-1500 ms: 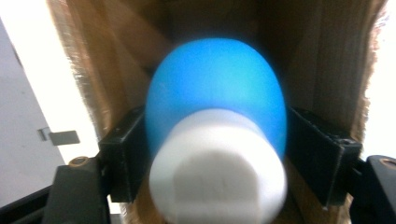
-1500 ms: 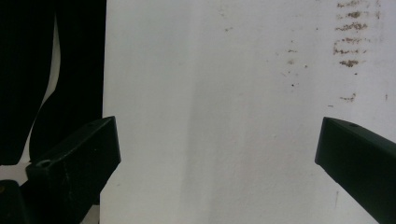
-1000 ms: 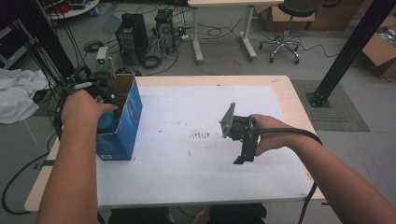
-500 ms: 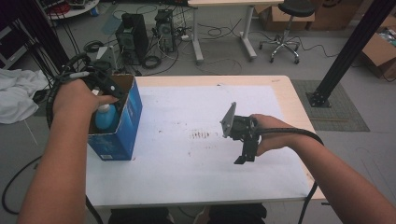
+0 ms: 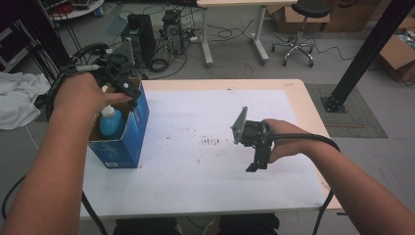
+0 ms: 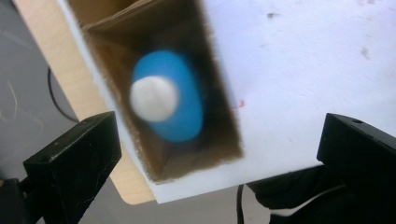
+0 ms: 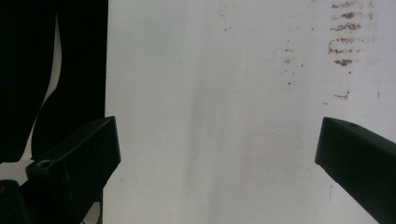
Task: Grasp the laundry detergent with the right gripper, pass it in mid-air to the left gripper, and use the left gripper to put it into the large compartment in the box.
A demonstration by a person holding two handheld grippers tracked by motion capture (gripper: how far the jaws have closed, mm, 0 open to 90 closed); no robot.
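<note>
An open blue cardboard box (image 5: 122, 142) stands at the table's left edge. Inside it stands a blue bottle (image 5: 108, 122) with a white cap, and the left gripper view looks straight down on this bottle (image 6: 173, 105). My left gripper (image 5: 128, 90) hovers above the box's far end. Its jaws (image 6: 219, 133) have just been opening and now stand wide apart, with nothing between them. My right gripper (image 5: 257, 164) is held over the white table top right of centre, pointing down. It is open (image 7: 217, 135) above bare surface.
The white table top (image 5: 195, 186) bears a patch of dark smudges (image 5: 210, 142) near its middle. Beyond the table are computer towers (image 5: 139, 36), floor cables, a stool (image 5: 298, 29) and a black slanted post (image 5: 367, 49). A white cloth (image 5: 17, 98) lies at the left.
My left hand has risen out of the box and drawn toward its far end, its jaws spreading. The bottle stays standing in the box. The right hand has not moved.
</note>
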